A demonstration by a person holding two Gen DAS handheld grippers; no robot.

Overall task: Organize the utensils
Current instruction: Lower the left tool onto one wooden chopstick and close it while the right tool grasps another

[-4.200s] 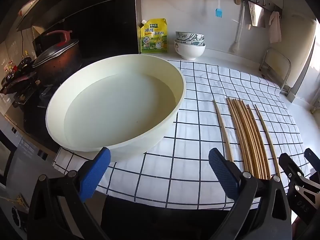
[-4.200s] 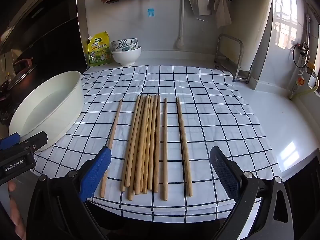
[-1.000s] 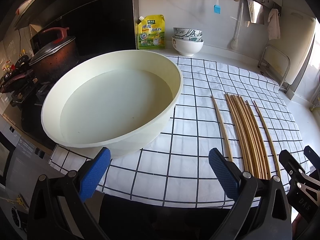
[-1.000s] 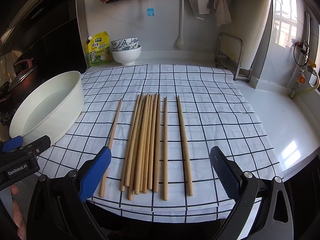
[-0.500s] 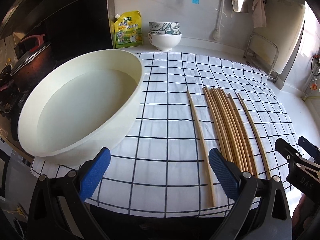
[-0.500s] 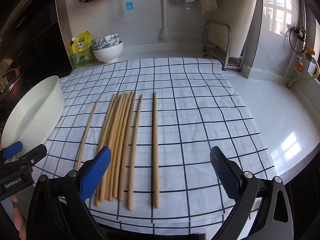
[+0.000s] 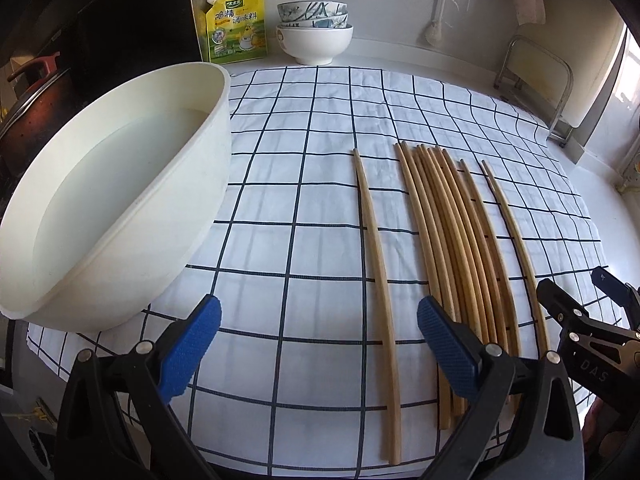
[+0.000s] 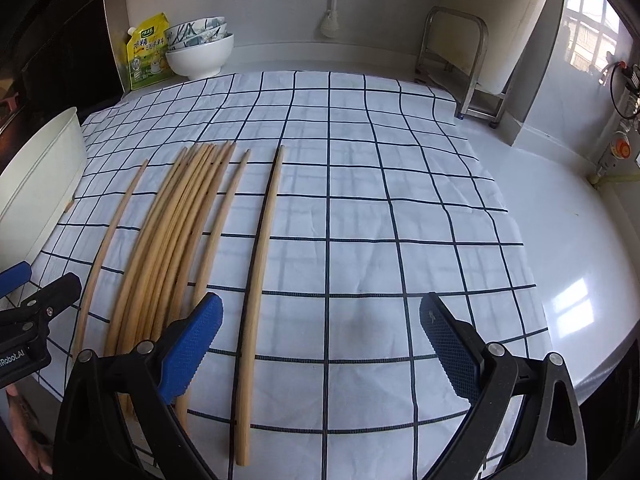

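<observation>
Both the left gripper (image 7: 318,344) and the right gripper (image 8: 320,344) hang wide open, empty. The chopsticks (image 8: 176,240) lie on the table's checked cloth (image 8: 380,208), at the right gripper's eleven o'clock; picking one up looks next.

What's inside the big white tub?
The big white tub looks like it holds clear water, though that is hard to be sure of; no chopsticks show inside. Its near wall hides part of the bottom. The chopsticks all lie beside it on the checked cloth.
</observation>
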